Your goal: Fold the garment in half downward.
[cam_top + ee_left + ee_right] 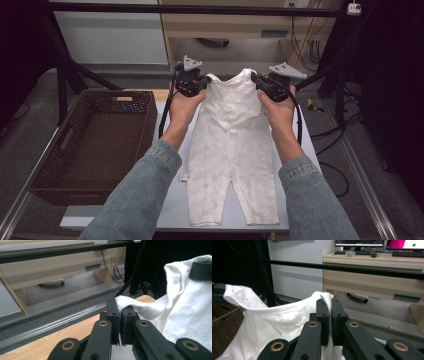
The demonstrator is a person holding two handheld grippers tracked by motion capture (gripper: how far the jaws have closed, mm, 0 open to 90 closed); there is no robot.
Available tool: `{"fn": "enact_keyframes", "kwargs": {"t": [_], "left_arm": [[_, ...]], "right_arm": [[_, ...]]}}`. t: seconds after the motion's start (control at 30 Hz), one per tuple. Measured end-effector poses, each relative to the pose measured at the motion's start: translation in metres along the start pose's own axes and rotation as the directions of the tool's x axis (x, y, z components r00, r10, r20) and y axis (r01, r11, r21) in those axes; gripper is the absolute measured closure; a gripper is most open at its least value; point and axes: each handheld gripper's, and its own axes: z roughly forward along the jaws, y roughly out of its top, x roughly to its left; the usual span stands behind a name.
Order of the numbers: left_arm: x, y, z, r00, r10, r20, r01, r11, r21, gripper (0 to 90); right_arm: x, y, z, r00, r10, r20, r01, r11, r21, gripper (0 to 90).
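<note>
Over a pale table (170, 210), both grippers clamp the shoulders of a white, faintly patterned baby romper (232, 150).

Shoulder cloth of the white romper (231, 135) pinched out of sight between fingers (113, 315), basket (223, 327) cut by the frame edge, small tag (183, 177) unreadable

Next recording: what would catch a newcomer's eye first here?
A white baby romper dominates the table's middle, its top raised and its legs spread flat toward the person. Each shoulder is pinched in a closed hand-held gripper, the left hand-held gripper and the right hand-held gripper. A dark woven basket stands to the left.
</note>
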Motion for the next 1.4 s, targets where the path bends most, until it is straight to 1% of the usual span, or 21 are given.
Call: {"fn": "enact_keyframes", "kwargs": {"t": [0.2, 0.33, 0.5, 0.53, 0.57, 0.6, 0.7, 0.77, 0.8, 0.83, 0.87, 0.9, 0.93, 0.97, 1.13, 1.17, 1.23, 1.27, 1.3, 1.33, 1.4], "left_arm": [[0.003, 0.000, 0.000, 1.0000, -0.003, -0.003, 0.003, 1.0000, 0.002, 87.5], [0.002, 0.000, 0.003, 0.9999, 0.011, -0.001, -0.011, 0.9999, 0.008, 87.5], [0.003, 0.007, 0.007, 0.9998, 0.018, -0.006, -0.018, 0.9998, -0.005, 87.5], [0.004, 0.010, 0.007, 0.9997, 0.023, -0.009, -0.023, 0.9997, -0.009, 87.5], [0.004, 0.014, 0.008, 0.9998, 0.016, -0.010, -0.016, 0.9997, -0.020, 87.5], [0.004, 0.014, 0.008, 0.9998, 0.016, -0.010, -0.016, 0.9997, -0.020, 87.5], [0.004, 0.022, 0.009, 0.9996, 0.023, -0.013, -0.024, 0.9993, -0.027, 87.5], [0.005, 0.025, 0.009, 0.9998, 0.015, -0.013, -0.016, 0.9990, -0.043, 87.5], [0.005, 0.026, 0.009, 0.9998, 0.015, -0.014, -0.016, 0.9988, -0.047, 87.4], [0.005, 0.027, 0.009, 0.9997, 0.019, -0.016, -0.020, 0.9986, -0.049, 87.4], [0.006, 0.027, 0.008, 0.9993, 0.025, -0.026, -0.027, 0.9982, -0.053, 87.4], [0.007, 0.028, 0.008, 0.9987, 0.031, -0.040, -0.034, 0.9970, -0.070, 87.4], [0.008, 0.027, 0.008, 0.9988, 0.027, -0.041, -0.029, 0.9969, -0.073, 87.4], [0.008, 0.026, 0.009, 0.9994, 0.020, -0.030, -0.022, 0.9980, -0.059, 87.4], [0.006, 0.025, 0.009, 0.9994, 0.028, -0.020, -0.029, 0.9982, -0.052, 87.4], [0.004, 0.023, 0.009, 0.9997, 0.022, -0.012, -0.023, 0.9987, -0.045, 87.4], [0.003, 0.021, 0.008, 0.9997, 0.023, -0.009, -0.024, 0.9991, -0.035, 87.4], [0.002, 0.019, 0.008, 0.9997, 0.021, -0.008, -0.022, 0.9994, -0.027, 87.4], [0.001, 0.016, 0.007, 0.9998, 0.020, -0.001, -0.020, 0.9997, -0.014, 87.3], [0.001, 0.016, 0.007, 0.9998, 0.020, -0.001, -0.020, 0.9997, -0.014, 87.3], [-0.001, 0.010, 0.004, 0.9998, 0.022, 0.001, -0.022, 0.9998, -0.003, 87.3]], "right_arm": [[0.001, 0.004, 0.000, 0.9999, -0.014, 0.007, 0.014, 1.000, -0.010, 87.9], [0.001, 0.006, 0.001, 0.9999, -0.007, -0.009, 0.007, 1.000, -0.031, 87.8], [-0.002, 0.009, 0.006, 1.0000, -0.007, -0.001, 0.007, 0.999, -0.038, 87.7], [-0.002, 0.009, 0.006, 1.0000, -0.007, -0.001, 0.007, 0.999, -0.038, 87.7], [-0.004, 0.011, 0.010, 1.0000, -0.003, 0.008, 0.003, 0.999, -0.041, 87.7], [-0.004, 0.011, 0.010, 1.0000, -0.003, 0.008, 0.003, 0.999, -0.041, 87.7], [-0.007, 0.018, 0.014, 0.9998, -0.003, 0.021, 0.004, 0.999, -0.046, 87.7], [-0.007, 0.019, 0.015, 0.9998, -0.004, 0.022, 0.005, 0.999, -0.048, 87.8], [-0.007, 0.019, 0.015, 0.9998, -0.002, 0.021, 0.003, 0.999, -0.053, 87.7], [-0.007, 0.019, 0.015, 0.9998, -0.011, 0.016, 0.011, 0.999, -0.052, 87.7], [-0.007, 0.019, 0.015, 0.9998, -0.011, 0.016, 0.011, 0.999, -0.052, 87.7], [-0.007, 0.017, 0.015, 0.9996, -0.020, 0.018, 0.021, 0.998, -0.053, 87.7], [-0.007, 0.017, 0.015, 0.9996, -0.020, 0.018, 0.021, 0.998, -0.053, 87.7], [-0.007, 0.017, 0.015, 0.9997, -0.020, 0.016, 0.021, 0.998, -0.052, 87.7], [-0.004, 0.018, 0.018, 0.9997, -0.019, 0.013, 0.020, 0.998, -0.056, 87.7], [-0.001, 0.016, 0.018, 0.9995, -0.030, 0.013, 0.030, 0.998, -0.046, 87.7], [0.000, 0.015, 0.018, 0.9994, -0.034, 0.012, 0.034, 0.999, -0.041, 87.7], [0.002, 0.011, 0.018, 0.9992, -0.037, 0.015, 0.037, 0.999, -0.027, 87.7], [0.002, 0.010, 0.017, 0.9992, -0.038, 0.013, 0.038, 0.999, -0.024, 87.7], [0.002, 0.010, 0.017, 0.9992, -0.038, 0.013, 0.038, 0.999, -0.024, 87.7], [0.003, 0.003, 0.015, 0.9993, -0.036, 0.006, 0.036, 0.999, -0.008, 87.7]]}}
